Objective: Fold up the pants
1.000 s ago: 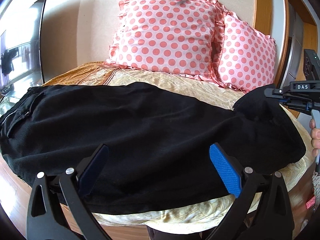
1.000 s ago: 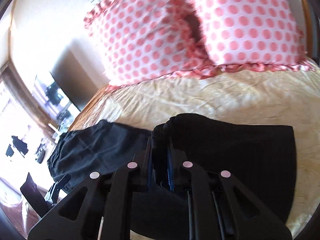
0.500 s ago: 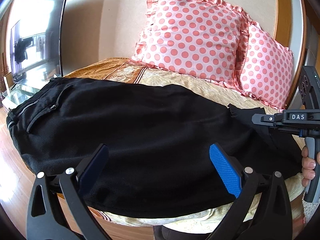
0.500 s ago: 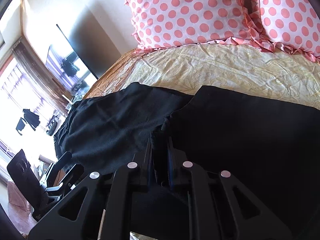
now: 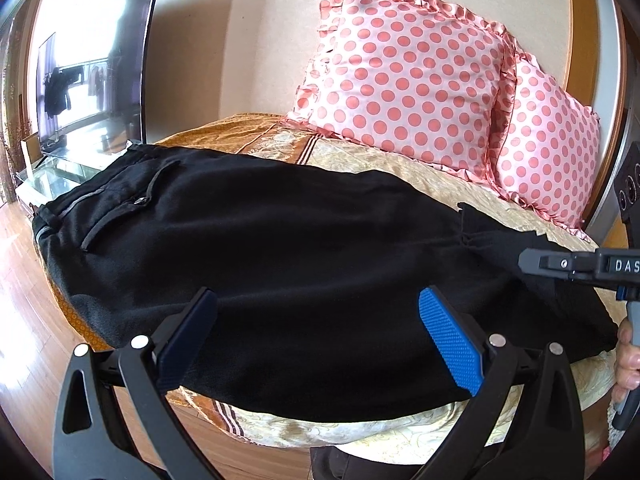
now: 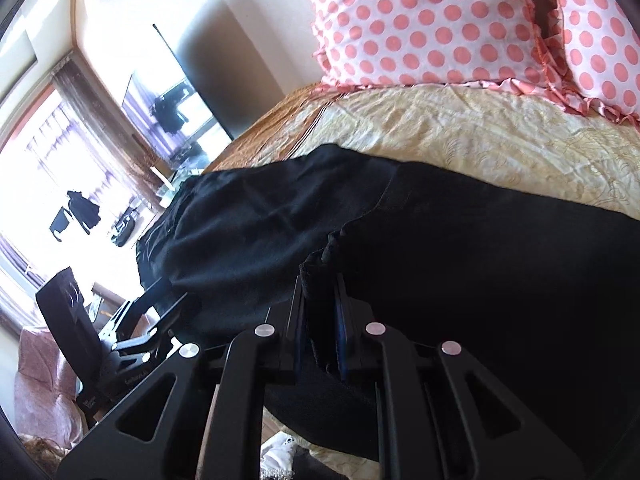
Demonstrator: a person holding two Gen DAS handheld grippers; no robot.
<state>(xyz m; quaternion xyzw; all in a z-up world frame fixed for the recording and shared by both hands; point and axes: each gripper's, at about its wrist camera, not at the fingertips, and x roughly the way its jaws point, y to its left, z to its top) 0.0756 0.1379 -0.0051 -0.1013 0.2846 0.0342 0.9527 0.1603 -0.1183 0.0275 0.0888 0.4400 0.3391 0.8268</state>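
Two polka-dot pillows point(image 5: 404, 92) stand against the wall at the far side of the bed point(image 5: 424, 168), leaving bare yellow bedspread between them and the black pants point(image 5: 280, 248). The pants lie lengthwise across the bed, their near edge close to the bed's front edge. A television point(image 5: 92, 72) stands off to the left. The left gripper point(image 5: 318, 340) hangs wide open above the cloth. The right gripper point(image 6: 320, 320) is clamped narrowly on the pants' cuff end.

The pants point(image 5: 288, 248) lie across the bed point(image 5: 400, 432), pillows point(image 5: 404, 80) behind them, television point(image 5: 92, 64) at left.
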